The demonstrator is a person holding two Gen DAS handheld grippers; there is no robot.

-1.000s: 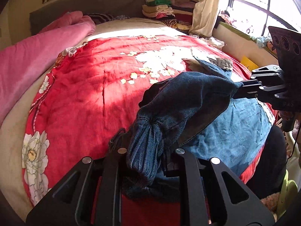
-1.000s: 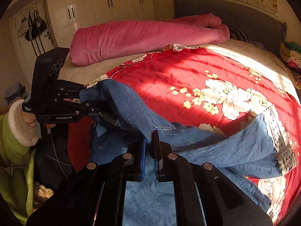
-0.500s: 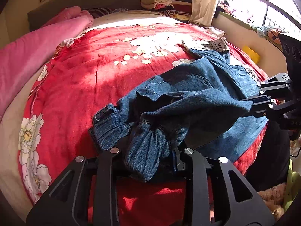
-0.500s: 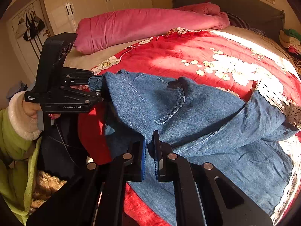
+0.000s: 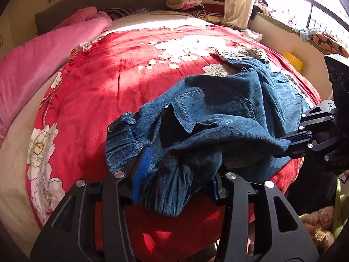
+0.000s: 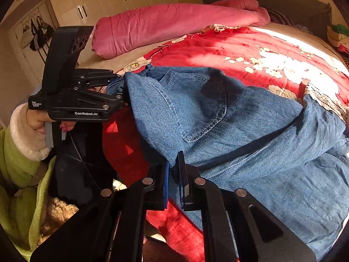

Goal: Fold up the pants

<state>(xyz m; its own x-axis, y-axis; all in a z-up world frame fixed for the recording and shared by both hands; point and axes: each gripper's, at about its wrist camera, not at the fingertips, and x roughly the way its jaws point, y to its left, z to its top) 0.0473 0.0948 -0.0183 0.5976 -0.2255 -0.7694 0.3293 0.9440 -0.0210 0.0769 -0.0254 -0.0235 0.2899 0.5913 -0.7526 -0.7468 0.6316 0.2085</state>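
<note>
You can see a red blanket [image 5: 91,100] with white flowers on the bed. A big pink quilt [image 6: 174,24] lies rolled up along its far side. Folded clothes [image 5: 187,0] sit in a pile near the window [image 5: 305,2]. Cupboards [image 6: 113,0] stand behind.

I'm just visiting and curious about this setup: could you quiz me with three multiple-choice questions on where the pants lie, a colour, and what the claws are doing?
1. Where do the denim pants lie?
A. on the red floral quilt
B. on the floor
C. inside the wardrobe

2. What colour is the rolled blanket at the far side of the bed?
A. green
B. pink
C. white

3. What is the right claw doing?
A. hanging open, away from the cloth
B. pinching an edge of the pants
C. holding a pillow

Answers:
1 A, the red floral quilt shows all round the denim.
2 B, it is plainly pink.
3 B, denim runs between its nearly closed fingers; the left claw also has the gathered waistband between its fingers.
</note>
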